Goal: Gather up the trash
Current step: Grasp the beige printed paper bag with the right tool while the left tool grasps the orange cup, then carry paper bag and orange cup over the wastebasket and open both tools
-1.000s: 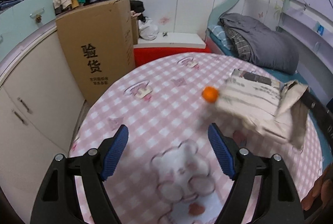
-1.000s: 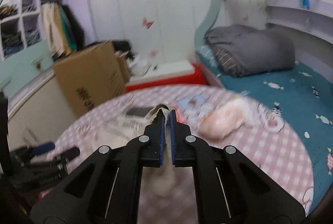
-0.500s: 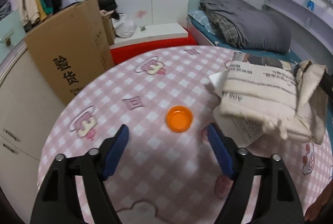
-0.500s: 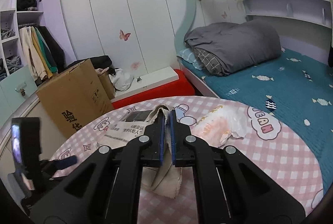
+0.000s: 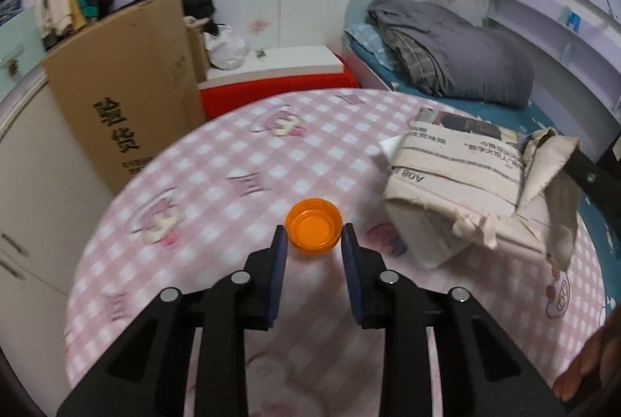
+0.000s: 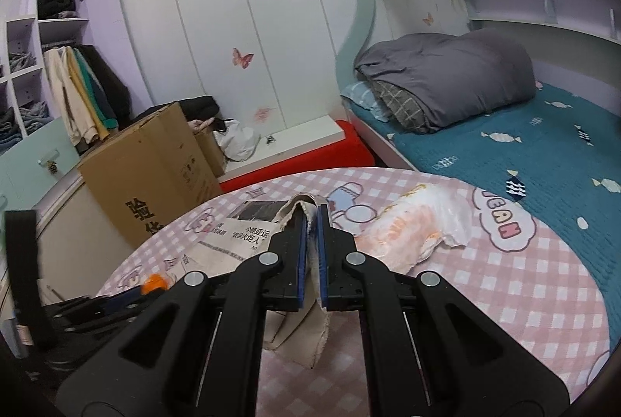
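Bracketing the small orange plastic cap (image 5: pixel 313 231) between my left tool's (image 5: pixel 313 242) parted fingers for pickup; right tool (image 6: pixel 309 223) clamps the beige cloth bag (image 6: pixel 299 335), holding it ready.

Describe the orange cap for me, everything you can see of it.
The orange cap is a small round lid, plastic by its look, with a ribbed outer wall. It lies open side up on the pink checked tablecloth, its hollow empty. The left gripper has its blue pads on either side of it, close to its wall; actual contact is unclear. The newspaper-print bag lies apart, to its right. In the right wrist view only an orange sliver shows.
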`<state>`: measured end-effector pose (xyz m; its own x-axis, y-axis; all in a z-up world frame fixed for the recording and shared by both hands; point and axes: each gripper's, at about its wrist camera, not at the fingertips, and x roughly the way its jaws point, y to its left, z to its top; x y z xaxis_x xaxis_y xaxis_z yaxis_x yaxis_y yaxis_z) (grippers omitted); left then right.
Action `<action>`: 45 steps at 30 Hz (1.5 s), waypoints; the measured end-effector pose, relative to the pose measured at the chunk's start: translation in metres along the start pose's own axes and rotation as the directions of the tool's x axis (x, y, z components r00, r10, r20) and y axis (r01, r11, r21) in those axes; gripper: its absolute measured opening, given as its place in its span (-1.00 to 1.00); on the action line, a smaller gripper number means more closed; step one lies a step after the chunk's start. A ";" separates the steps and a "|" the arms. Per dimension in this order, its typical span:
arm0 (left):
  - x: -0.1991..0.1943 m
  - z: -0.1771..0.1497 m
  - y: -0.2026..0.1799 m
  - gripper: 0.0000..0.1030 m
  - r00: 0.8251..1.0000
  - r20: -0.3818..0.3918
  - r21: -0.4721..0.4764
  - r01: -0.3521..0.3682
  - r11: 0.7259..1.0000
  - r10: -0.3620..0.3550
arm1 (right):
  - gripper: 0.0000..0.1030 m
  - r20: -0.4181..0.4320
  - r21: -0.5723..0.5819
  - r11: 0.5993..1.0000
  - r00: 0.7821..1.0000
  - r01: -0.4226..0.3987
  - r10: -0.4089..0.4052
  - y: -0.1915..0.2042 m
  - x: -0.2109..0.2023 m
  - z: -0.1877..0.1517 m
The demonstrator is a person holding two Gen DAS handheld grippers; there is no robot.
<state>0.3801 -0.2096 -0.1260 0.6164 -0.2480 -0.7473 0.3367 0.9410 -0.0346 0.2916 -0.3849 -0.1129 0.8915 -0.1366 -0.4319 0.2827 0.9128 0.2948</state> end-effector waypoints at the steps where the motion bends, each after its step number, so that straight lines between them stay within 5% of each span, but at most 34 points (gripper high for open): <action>1: -0.009 -0.004 0.007 -0.47 1.000 0.008 -0.012 -0.002 1.000 0.003 | -0.90 0.002 -0.008 1.000 1.000 -0.003 0.003 0.002 -0.001 0.000; 15: -0.158 -0.078 0.127 -0.47 0.972 0.121 -0.197 -0.177 0.964 0.203 | -0.90 0.003 -0.160 0.973 0.985 -0.169 0.171 0.102 -0.072 -0.011; 25: -0.230 -0.139 0.202 -0.47 0.938 0.139 -0.328 -0.260 0.908 0.319 | -0.90 -0.116 -0.300 0.884 0.934 -0.358 0.339 0.230 -0.118 -0.071; 38: -0.240 -0.233 0.313 -0.47 0.906 -0.014 -0.481 -0.377 0.791 0.423 | -0.90 -0.343 -0.405 0.747 0.845 -0.527 0.411 0.364 -0.118 -0.183; 45: -0.224 -0.281 0.364 -0.46 0.866 -0.148 -0.523 -0.479 0.705 0.478 | -0.86 -0.468 -0.407 0.704 0.794 -0.583 0.387 0.412 -0.091 -0.247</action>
<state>0.1645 0.2530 -0.1580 0.5894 0.2695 -0.7615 -0.4299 0.9028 -0.0133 0.2396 0.0988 -0.1621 0.6520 0.4249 -0.6280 -0.4645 0.8785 0.1122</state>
